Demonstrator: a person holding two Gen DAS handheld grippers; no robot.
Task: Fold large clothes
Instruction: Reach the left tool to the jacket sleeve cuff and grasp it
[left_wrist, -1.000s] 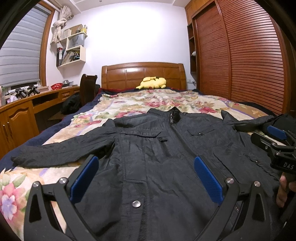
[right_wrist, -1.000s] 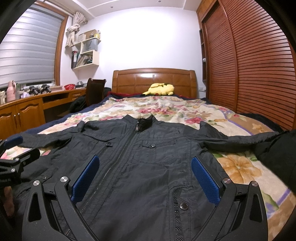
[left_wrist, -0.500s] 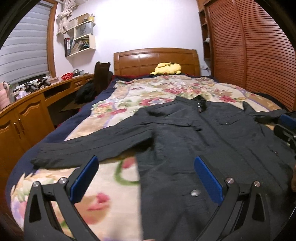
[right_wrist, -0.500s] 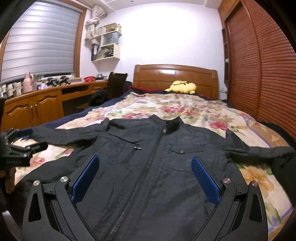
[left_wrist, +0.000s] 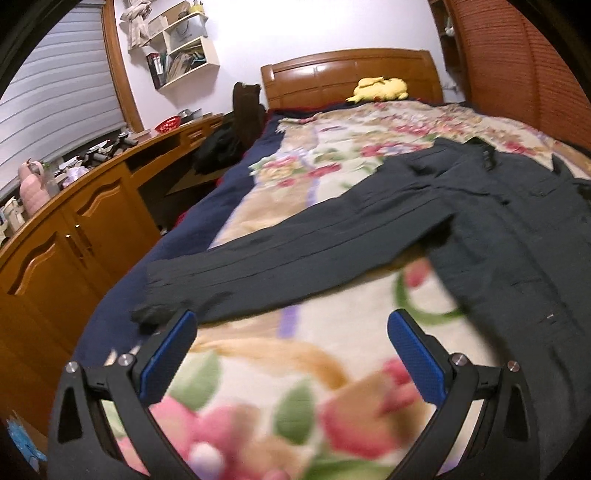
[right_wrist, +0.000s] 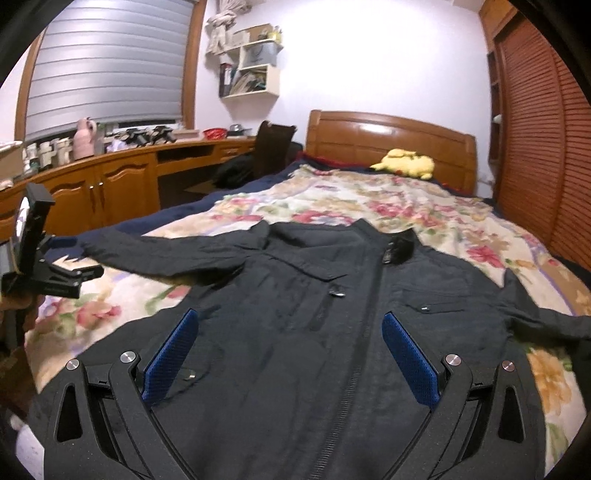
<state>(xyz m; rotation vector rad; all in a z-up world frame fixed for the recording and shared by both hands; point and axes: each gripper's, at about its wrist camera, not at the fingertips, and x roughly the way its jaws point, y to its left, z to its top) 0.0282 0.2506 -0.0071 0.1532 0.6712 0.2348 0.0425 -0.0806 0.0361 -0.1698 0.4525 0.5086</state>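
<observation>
A dark grey zip jacket (right_wrist: 332, 314) lies flat, front up, on a floral bedspread (right_wrist: 388, 199), sleeves spread to both sides. In the left wrist view its left sleeve (left_wrist: 295, 254) stretches across to a cuff (left_wrist: 155, 310) just ahead of the left finger. My left gripper (left_wrist: 291, 354) is open over the bedspread (left_wrist: 258, 369), holding nothing. My right gripper (right_wrist: 288, 354) is open above the jacket's lower front, astride the zip, empty. The left gripper (right_wrist: 55, 277) also shows at the left edge of the right wrist view, near the sleeve end.
A wooden headboard (right_wrist: 388, 136) with a yellow plush toy (right_wrist: 406, 164) stands at the far end. Wooden cabinets and a cluttered desk (right_wrist: 110, 177) run along the left, with a chair (right_wrist: 273, 147). Slatted wardrobe doors (right_wrist: 546, 129) line the right.
My left gripper has swung left off the jacket body to the left sleeve and its cuff. My right gripper has drifted left, now centred on the zip. Both stay open.
</observation>
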